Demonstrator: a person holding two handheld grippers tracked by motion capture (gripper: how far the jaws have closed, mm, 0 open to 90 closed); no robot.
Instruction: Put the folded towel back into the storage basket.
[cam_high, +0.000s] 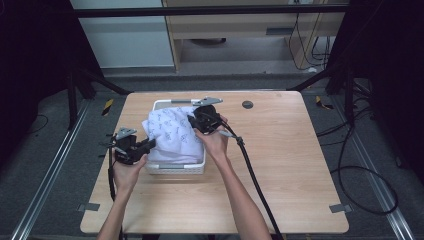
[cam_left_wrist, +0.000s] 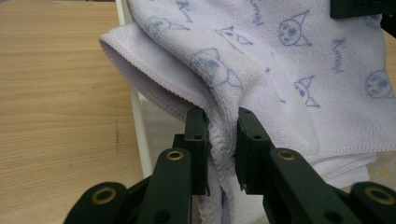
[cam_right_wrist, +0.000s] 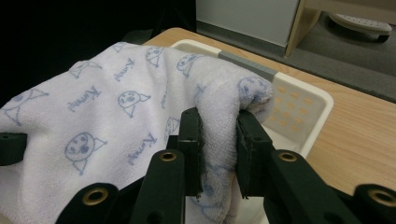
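A towel (cam_high: 172, 134) is held over a basket (cam_high: 175, 168) by both hand-held grippers.

The left hand-held gripper (cam_left_wrist: 219, 140) is clamped on a bunched fold at the towel's near left edge, as seen in the left gripper view. The right hand-held gripper (cam_right_wrist: 218, 140) is clamped on a thick rolled fold at the towel's far right side, as seen in the right gripper view. The towel, pale with blue cartoon prints, is draped across the white basket, which is set on the bench (cam_high: 290, 160) left of centre. The basket's far rim (cam_right_wrist: 299, 91) is left uncovered beyond the towel.
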